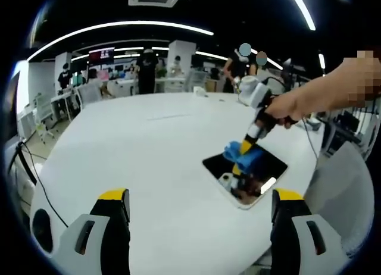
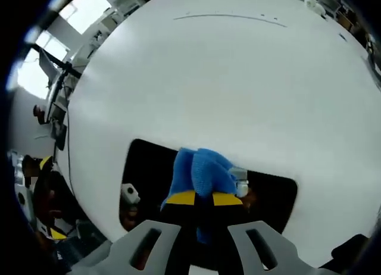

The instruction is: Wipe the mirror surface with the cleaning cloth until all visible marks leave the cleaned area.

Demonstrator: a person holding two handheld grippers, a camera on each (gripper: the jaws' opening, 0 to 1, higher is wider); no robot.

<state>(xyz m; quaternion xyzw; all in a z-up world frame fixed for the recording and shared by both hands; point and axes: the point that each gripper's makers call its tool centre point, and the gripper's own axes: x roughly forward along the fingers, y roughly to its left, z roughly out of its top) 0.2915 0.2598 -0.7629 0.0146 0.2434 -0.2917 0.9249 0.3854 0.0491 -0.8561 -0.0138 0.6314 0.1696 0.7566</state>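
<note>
A dark rectangular mirror (image 1: 271, 166) with a white rim lies flat on the white table (image 1: 149, 162). My right gripper (image 1: 242, 161), held by a person's hand (image 1: 286, 111), comes down from the upper right and presses a blue cleaning cloth (image 1: 252, 154) onto the glass. In the right gripper view the cloth (image 2: 202, 168) bunches between the yellow-tipped jaws of my right gripper (image 2: 203, 198), which is shut on it over the mirror (image 2: 149, 168). My left gripper (image 1: 199, 197) hangs open above the table, nearer than the mirror, with nothing between its fingers.
The round white table is wide, with bare surface left of and beyond the mirror. The mirror sits close to the table's right edge (image 1: 309, 168). Black cables (image 1: 27, 168) hang at the left. Desks and several people (image 1: 146, 66) stand in the office behind.
</note>
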